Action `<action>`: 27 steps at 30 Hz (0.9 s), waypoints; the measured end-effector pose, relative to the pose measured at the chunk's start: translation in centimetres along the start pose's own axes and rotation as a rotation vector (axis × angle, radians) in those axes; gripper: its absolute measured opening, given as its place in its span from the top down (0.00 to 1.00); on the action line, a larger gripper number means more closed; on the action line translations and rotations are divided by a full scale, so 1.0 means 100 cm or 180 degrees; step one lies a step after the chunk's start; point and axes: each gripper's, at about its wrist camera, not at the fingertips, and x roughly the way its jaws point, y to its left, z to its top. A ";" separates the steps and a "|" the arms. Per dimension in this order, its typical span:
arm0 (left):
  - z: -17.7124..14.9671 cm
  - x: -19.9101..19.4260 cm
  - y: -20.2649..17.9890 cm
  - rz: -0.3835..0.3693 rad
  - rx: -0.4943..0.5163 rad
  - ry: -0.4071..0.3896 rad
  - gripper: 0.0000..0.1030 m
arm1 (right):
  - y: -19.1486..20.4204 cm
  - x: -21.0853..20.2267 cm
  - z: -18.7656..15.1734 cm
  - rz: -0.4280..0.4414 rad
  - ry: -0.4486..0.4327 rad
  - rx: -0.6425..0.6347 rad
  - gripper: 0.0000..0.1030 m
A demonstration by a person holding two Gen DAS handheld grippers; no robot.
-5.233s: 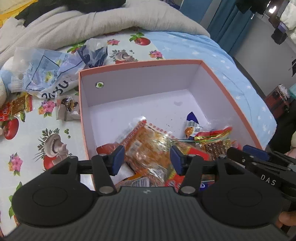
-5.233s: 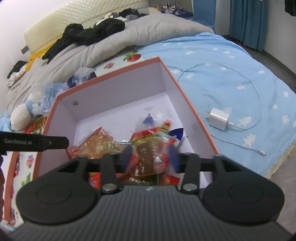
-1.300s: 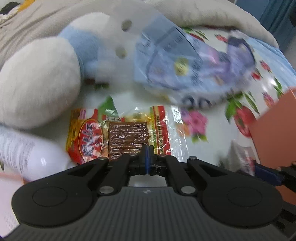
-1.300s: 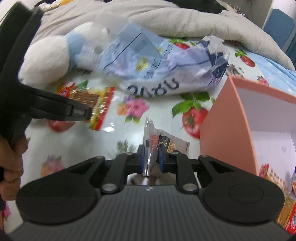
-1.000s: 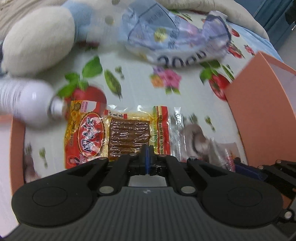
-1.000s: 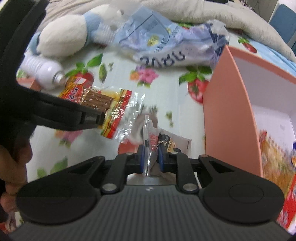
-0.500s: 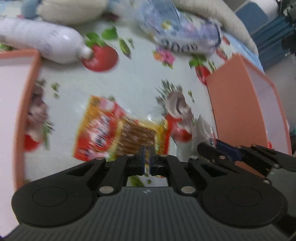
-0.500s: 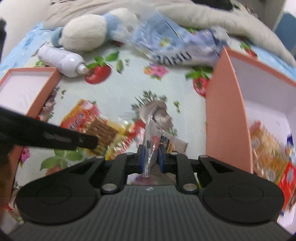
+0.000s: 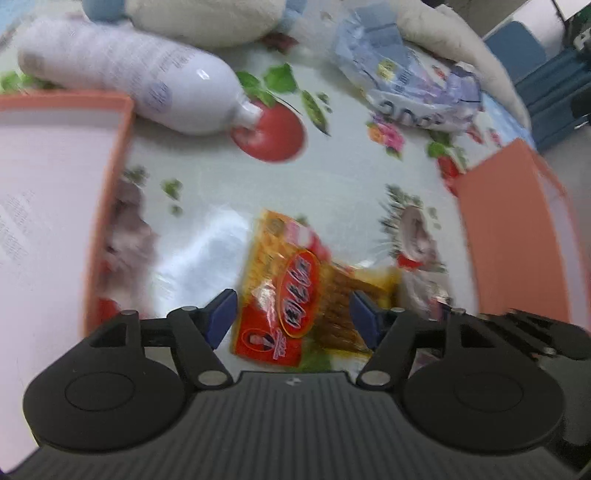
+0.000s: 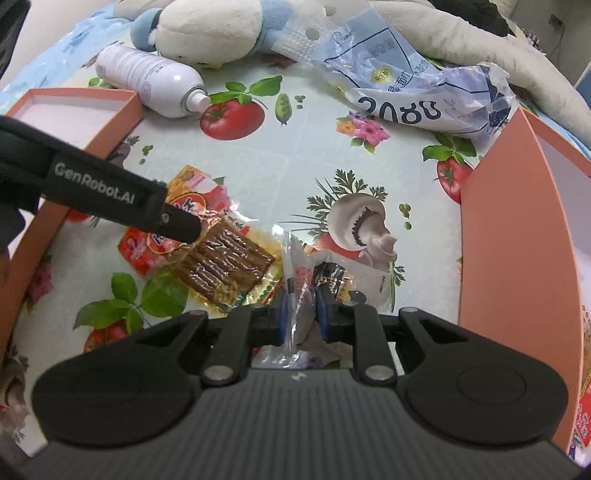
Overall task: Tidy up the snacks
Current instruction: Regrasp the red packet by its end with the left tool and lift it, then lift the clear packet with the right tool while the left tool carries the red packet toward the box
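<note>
A red and yellow snack pack [image 9: 295,295] with brown strips lies on the patterned cloth between the fingers of my left gripper [image 9: 291,317], which is open around it. The same pack [image 10: 207,254] shows in the right wrist view under the left gripper's finger [image 10: 177,221]. My right gripper [image 10: 301,310] is shut on a small clear snack packet [image 10: 306,280], held just above the cloth. The orange box [image 10: 509,236] with snacks inside stands at the right; its wall also shows in the left wrist view [image 9: 517,236].
An orange box lid [image 10: 74,110] lies at the left. A white bottle [image 10: 147,81], a plush toy [image 10: 207,29] and a large blue plastic bag [image 10: 413,85] lie at the back. A grey blanket [image 10: 461,40] lies behind.
My left gripper has opened and let go of the red and yellow pack, which now lies on the cloth. My right gripper still holds the clear packet and has drawn back a little.
</note>
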 end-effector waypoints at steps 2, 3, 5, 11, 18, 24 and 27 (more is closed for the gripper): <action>-0.003 0.006 0.000 -0.0223 -0.0107 0.0065 0.32 | 0.001 0.001 -0.001 -0.0002 -0.0009 -0.0003 0.79; -0.004 0.009 -0.002 -0.0281 -0.0116 0.0071 0.32 | 0.001 0.001 -0.001 -0.0005 -0.0013 -0.0014 0.79; -0.007 0.011 -0.006 -0.0364 -0.0118 0.0084 0.36 | 0.002 0.002 -0.001 -0.0008 -0.0012 -0.0023 0.79; -0.015 0.021 -0.020 -0.0439 -0.0063 0.0052 0.59 | 0.001 0.003 -0.001 -0.0003 -0.0007 0.0002 0.78; -0.016 0.025 -0.019 -0.0429 -0.0081 -0.0049 0.78 | 0.000 0.002 -0.003 0.0009 -0.0054 0.0036 0.78; -0.020 0.020 -0.032 -0.0355 0.0029 -0.0182 0.89 | -0.002 0.002 -0.004 0.0060 -0.0059 -0.0001 0.78; -0.024 0.018 -0.038 -0.0291 0.0029 -0.0253 0.90 | -0.004 0.002 -0.004 0.0093 -0.0077 -0.0016 0.77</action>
